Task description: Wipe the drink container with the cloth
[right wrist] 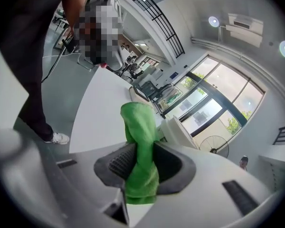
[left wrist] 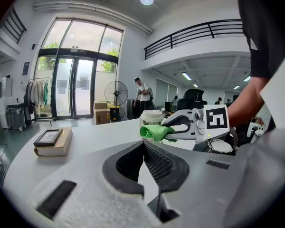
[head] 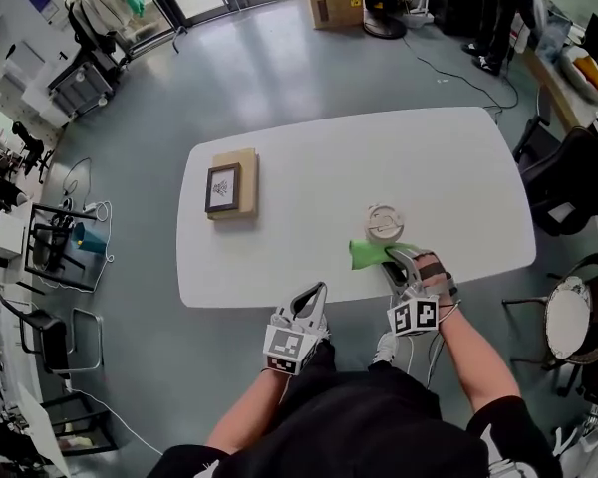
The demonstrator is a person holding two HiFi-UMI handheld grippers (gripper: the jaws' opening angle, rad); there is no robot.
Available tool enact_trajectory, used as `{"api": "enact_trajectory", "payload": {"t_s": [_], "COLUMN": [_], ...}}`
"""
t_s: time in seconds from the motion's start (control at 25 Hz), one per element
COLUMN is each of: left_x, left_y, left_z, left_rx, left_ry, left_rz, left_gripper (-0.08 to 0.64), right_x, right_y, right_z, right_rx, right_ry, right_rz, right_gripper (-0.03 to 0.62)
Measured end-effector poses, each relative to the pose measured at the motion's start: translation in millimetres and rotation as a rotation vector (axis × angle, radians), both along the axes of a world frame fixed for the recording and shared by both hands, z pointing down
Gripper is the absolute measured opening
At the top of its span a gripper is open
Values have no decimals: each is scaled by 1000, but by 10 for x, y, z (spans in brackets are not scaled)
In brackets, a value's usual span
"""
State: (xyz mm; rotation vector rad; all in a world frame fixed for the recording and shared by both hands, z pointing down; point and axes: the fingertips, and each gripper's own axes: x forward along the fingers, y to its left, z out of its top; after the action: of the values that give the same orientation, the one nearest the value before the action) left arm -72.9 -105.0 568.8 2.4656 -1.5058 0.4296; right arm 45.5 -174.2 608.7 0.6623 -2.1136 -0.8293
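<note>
Drink container (head: 384, 224), a pale lidded cup, stands upright on the white table (head: 429, 157), right of the middle and close to the person's edge. At the far left of the tabletop lies a tan book (head: 247, 182) with a small dark frame (head: 222, 187) on top, well apart from the work. Next comes the left gripper (head: 314, 297), held at the near edge of the table; its own view shows its jaws closed tip to tip with nothing between them, so it is idle and grips nothing. To its right the green cloth (head: 367, 255) hangs bunched just in front of the cup, and from the left gripper view it overlaps the cup's lower side, though whether it actually presses on the wall I cannot tell. Furthest right, the right gripper (head: 393, 258) has its jaws clamped on the cloth, the fabric pinched between the ribbed pads and sticking out beyond them towards the cup. The step in hand looks like bringing the cloth up to the container, at the very start of the wipe. The next move probably calls for pressing the free fold against the cup's side and sweeping it round; as the cup looks light and nothing steadies it, the left gripper may need to open and hold it, or the push may tip it.
</note>
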Motion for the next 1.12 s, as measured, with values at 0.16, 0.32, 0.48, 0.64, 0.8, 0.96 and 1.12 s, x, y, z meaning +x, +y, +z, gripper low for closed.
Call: {"api": "enact_trajectory", "payload": {"t_s": [0.16, 0.32, 0.48, 0.64, 0.8, 0.96, 1.12], "left_x": [2, -21, -78, -140, -174, -125, -44], "left_y": [56, 95, 111, 85, 68, 25, -4], "left_z": [14, -21, 44, 0, -26, -33, -55], "left_rx": [-6, 0, 0, -7, -3, 4, -1], "left_ry": [-17, -27, -29, -27, -24, -20, -19], "left_rz": [-16, -31, -56, -96, -109, -110, -119], "left_gripper": [14, 14, 14, 14, 14, 14, 14], "right_x": [-20, -22, -14, -14, -34, -22, -20], "right_y": [0, -4, -30, -38, -35, -17, -37], "right_z": [165, 354, 606, 845, 1007, 1203, 1229], "right_rx": [-45, -85, -124, -165, -200, -228, -231], "right_ry": [20, 69, 118, 154, 187, 228, 209], "right_rz": [-12, -30, -41, -48, -51, -51, -18], "right_gripper": [115, 115, 117, 117, 117, 120, 117]}}
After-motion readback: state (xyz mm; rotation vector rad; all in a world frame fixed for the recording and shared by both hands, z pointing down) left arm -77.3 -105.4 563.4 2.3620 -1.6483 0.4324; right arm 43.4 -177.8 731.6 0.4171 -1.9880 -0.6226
